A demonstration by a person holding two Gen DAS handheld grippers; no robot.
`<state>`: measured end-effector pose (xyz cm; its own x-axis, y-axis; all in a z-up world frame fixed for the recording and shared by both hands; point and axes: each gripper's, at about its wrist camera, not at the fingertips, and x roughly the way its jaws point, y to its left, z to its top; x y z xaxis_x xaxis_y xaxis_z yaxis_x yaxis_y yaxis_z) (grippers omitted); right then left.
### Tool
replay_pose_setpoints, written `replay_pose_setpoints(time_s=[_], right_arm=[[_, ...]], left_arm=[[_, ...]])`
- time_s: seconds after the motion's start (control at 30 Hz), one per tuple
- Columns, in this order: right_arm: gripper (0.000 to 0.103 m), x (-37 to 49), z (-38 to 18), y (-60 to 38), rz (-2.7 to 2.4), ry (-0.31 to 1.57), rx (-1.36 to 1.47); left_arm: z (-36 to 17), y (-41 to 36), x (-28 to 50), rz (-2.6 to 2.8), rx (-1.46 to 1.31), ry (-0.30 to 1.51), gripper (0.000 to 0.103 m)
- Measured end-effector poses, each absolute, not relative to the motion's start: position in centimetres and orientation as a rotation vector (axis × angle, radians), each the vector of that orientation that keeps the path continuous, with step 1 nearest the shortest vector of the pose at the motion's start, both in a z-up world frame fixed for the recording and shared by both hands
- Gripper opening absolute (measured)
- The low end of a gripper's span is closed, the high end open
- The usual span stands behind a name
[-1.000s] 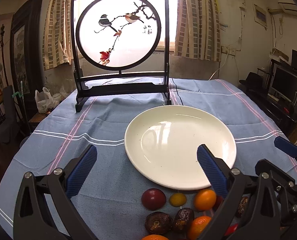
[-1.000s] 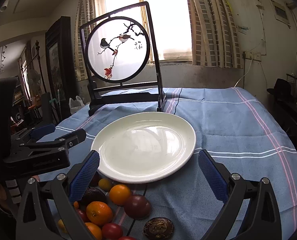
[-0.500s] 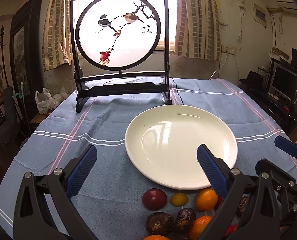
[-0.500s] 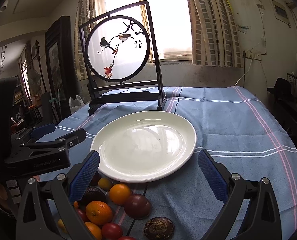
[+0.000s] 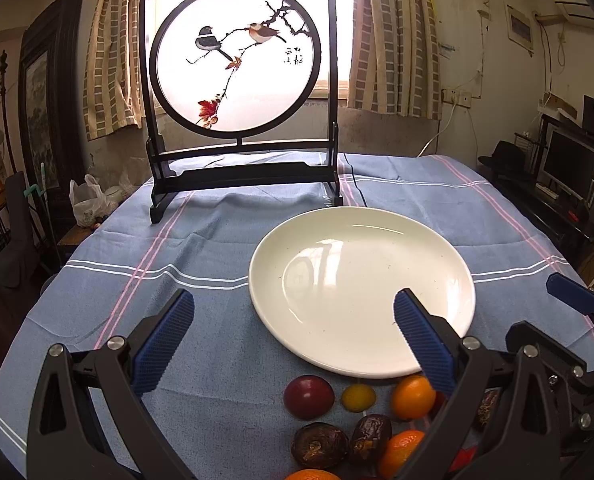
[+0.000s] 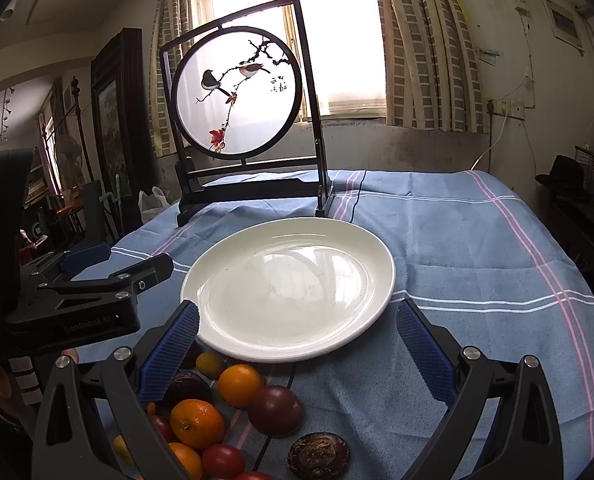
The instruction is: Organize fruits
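The counter (image 5: 225, 248) is covered with a blue woven cloth that has thin white and pink stripes. At its far edge, toward the left, stands a dark wooden frame screen (image 5: 239, 80) with a round, translucent panel painted with two birds on a branch.

Near the middle of the counter lies a round white plate (image 5: 361, 292); it is glossy, shallow and has nothing on it. Just beside its near rim, at the near edge of the counter, the fruits are in a loose group on the cloth. From left to right in the left wrist view there is a smooth dark red plum (image 5: 308, 396), a small yellow fruit (image 5: 358, 397) and a shiny orange (image 5: 413, 397). In front of them are two brown fruits with wrinkled skin (image 5: 319, 445), and more oranges partly hidden by the gripper.

The left gripper (image 5: 293, 336) hangs over the near left part of the counter. Its jaws, with blue ribbed pads, are spread wide and hold nothing.

The right gripper (image 6: 297, 344) is over the near edge, above the fruits and the rim of the plate. Its jaws are also wide apart and empty; the left pad is just above a dark fruit, but I cannot tell if it touches it.
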<state>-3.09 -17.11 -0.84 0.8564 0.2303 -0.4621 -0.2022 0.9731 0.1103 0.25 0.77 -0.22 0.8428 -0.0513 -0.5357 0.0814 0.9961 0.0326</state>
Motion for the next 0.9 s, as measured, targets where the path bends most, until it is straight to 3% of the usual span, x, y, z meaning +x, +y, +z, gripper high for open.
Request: replay_pose_setpoints(time_s=[0.4, 0.7, 0.9], right_arm=[[0.099, -3.3, -0.2, -17.1, 0.299, 0.566, 0.093], [0.099, -8.8, 0.1, -18.5, 0.357, 0.674, 0.026], [0.099, -13.7, -0.8, -18.9, 0.391, 0.743, -0.100]], left_arm=[[0.0, 1.2, -0.6, -0.094, 0.082, 0.569, 0.098], [1.4, 4.6, -6.2, -0.152, 0.178, 0.566, 0.098], [-1.8, 6.7, -12.3, -0.314, 0.304, 0.688, 0.098]])
